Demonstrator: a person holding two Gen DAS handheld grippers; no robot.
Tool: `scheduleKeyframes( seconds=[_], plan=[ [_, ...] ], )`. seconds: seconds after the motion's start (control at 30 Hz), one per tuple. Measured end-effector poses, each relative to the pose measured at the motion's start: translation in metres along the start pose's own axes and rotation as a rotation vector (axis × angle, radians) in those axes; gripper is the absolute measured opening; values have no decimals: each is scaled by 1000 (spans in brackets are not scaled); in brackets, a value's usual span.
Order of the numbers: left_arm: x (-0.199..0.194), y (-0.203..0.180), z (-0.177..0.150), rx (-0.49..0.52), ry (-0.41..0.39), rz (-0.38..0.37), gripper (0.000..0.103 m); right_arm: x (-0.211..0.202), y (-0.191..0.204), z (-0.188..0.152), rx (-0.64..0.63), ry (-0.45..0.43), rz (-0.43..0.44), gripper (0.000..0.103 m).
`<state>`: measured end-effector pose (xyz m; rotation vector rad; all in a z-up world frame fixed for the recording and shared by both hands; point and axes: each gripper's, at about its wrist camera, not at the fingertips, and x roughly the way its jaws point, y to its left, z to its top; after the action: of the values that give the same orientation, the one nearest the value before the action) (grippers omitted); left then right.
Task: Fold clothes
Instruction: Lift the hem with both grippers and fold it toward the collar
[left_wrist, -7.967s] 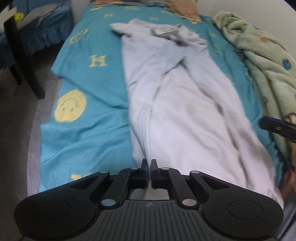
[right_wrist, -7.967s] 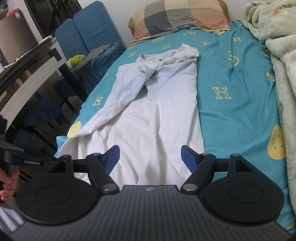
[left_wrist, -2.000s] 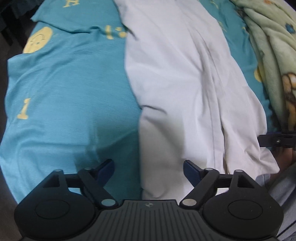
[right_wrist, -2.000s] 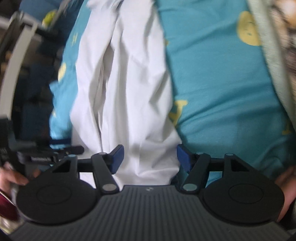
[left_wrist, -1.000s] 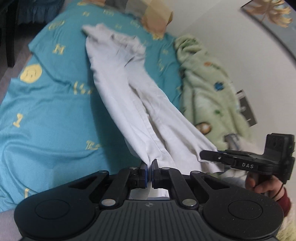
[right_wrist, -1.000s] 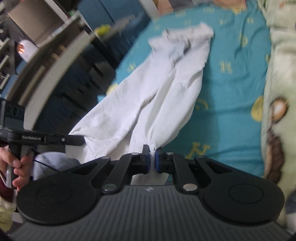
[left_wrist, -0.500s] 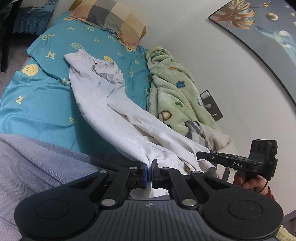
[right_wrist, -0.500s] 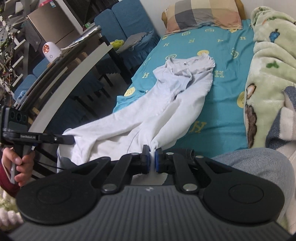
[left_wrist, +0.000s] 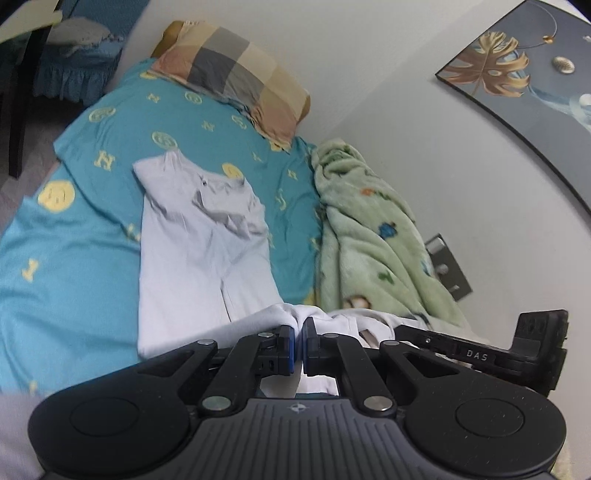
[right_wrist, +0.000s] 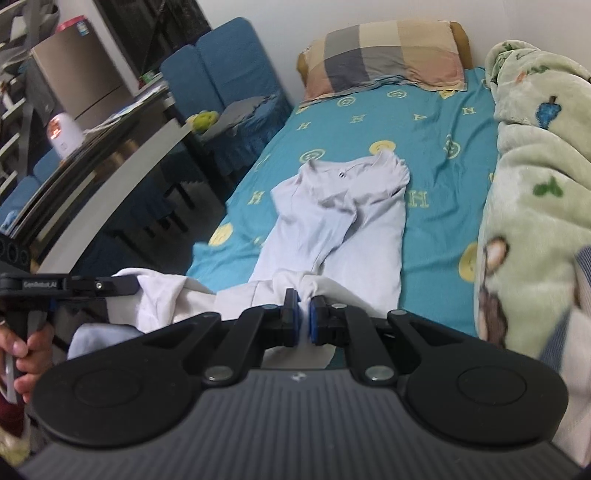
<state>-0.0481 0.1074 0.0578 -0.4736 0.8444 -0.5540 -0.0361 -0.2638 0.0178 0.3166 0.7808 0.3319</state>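
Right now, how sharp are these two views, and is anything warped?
Left wrist view: white shirt slightly smeared, framed picture bowed by the fisheye. Right wrist view: pillow fairly crisp, green blanket soft and stretched at the edge.

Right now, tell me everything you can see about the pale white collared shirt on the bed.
The pale white collared shirt looks like thin, soft cotton, creased, with a small dark button at the neck. Its collar end lies flat on the teal patterned bedsheet, pointing toward the checked pillow, sleeves folded inward. The hem end is lifted off the bed: the left gripper and right gripper each pinch a bunched corner, fabric sagging between them.
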Motion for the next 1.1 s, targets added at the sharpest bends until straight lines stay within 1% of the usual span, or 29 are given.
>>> scheduleKeyframes(
  seconds=[0.17, 0.27, 0.4, 0.5, 0.63, 0.77, 0.87, 1.0, 1.1],
  plan=[
    [45, 16, 37, 2, -29, 31, 4, 43, -21, 32, 41, -42, -20, 10],
    [76, 29, 56, -4, -48, 61, 4, 72, -33, 45, 55, -50, -35, 10],
    [118, 51, 74, -28, -67, 106, 4, 117, -48, 55, 59, -35, -75, 10],
    [156, 66, 83, -3, -57, 155, 4, 154, -59, 59, 49, 4, -118, 10],
    [201, 90, 87, 13, -38, 206, 4, 199, -67, 58, -14, 40, -168, 10],
    [229, 113, 87, 44, -25, 264, 4, 230, -77, 56, -50, 40, -175, 10],
    [244, 127, 84, 32, -5, 285, 4, 248, -83, 52, -56, 49, -178, 10],
    [253, 139, 81, 36, 3, 302, 5, 267, -88, 43, -76, 60, -186, 10],
    [258, 144, 79, 39, 12, 306, 5, 272, -91, 41, -69, 63, -179, 10]
  ],
)
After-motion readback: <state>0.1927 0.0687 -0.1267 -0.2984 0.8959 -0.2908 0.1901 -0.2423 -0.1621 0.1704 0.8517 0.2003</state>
